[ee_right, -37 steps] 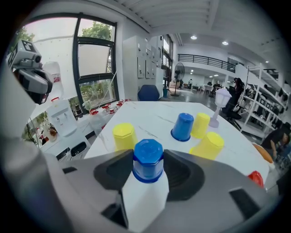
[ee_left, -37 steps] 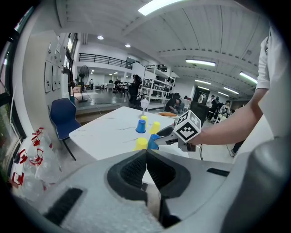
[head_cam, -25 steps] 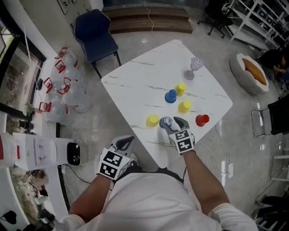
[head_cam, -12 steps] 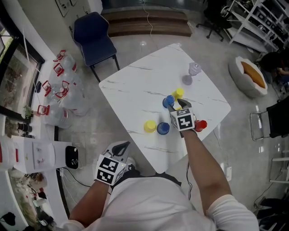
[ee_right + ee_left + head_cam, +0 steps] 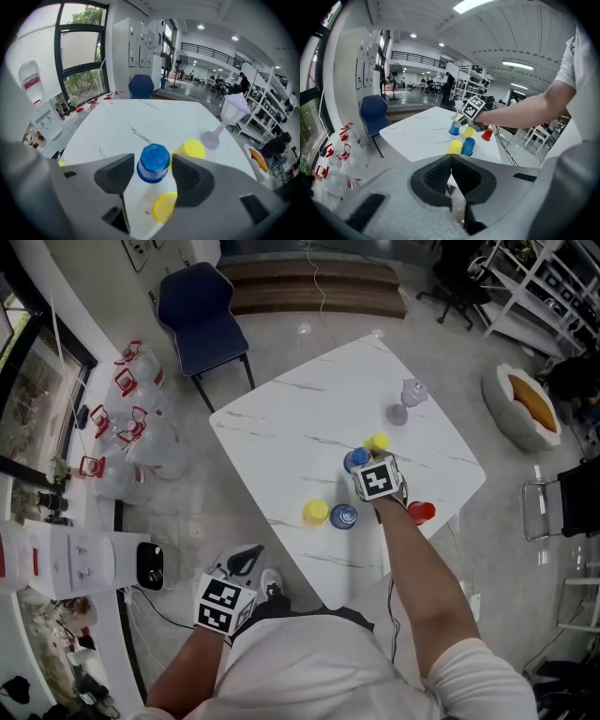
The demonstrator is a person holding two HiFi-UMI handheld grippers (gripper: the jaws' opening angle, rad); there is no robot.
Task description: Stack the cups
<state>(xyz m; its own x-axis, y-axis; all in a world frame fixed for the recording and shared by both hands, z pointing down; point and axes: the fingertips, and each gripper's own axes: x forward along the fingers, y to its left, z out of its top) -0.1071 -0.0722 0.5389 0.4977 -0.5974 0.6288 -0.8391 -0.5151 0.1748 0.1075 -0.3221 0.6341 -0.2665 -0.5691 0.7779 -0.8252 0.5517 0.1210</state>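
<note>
Upside-down cups stand on the white marble table (image 5: 291, 427). A yellow cup (image 5: 316, 512) and a blue cup (image 5: 344, 517) stand side by side near the front edge, with a red cup (image 5: 421, 512) to the right. My right gripper (image 5: 364, 465) is open over a second blue cup (image 5: 153, 162), which stands between its fingers (image 5: 115, 173) without touching the pads. Its jaws have just been opening. Two more yellow cups (image 5: 190, 150) (image 5: 164, 206) stand beside that blue cup. My left gripper (image 5: 246, 559) hangs off the table's near corner, shut and empty.
A clear goblet (image 5: 409, 397) stands on the table beyond the cups. A blue chair (image 5: 200, 310) is at the table's far left corner. Water jugs (image 5: 131, 409) lie on the floor to the left, and a pet bed (image 5: 530, 409) lies to the right.
My right gripper let go of the blue cup beside the front yellow cup and moved farther up the table to the other blue cup. The left gripper stayed low off the table.
</note>
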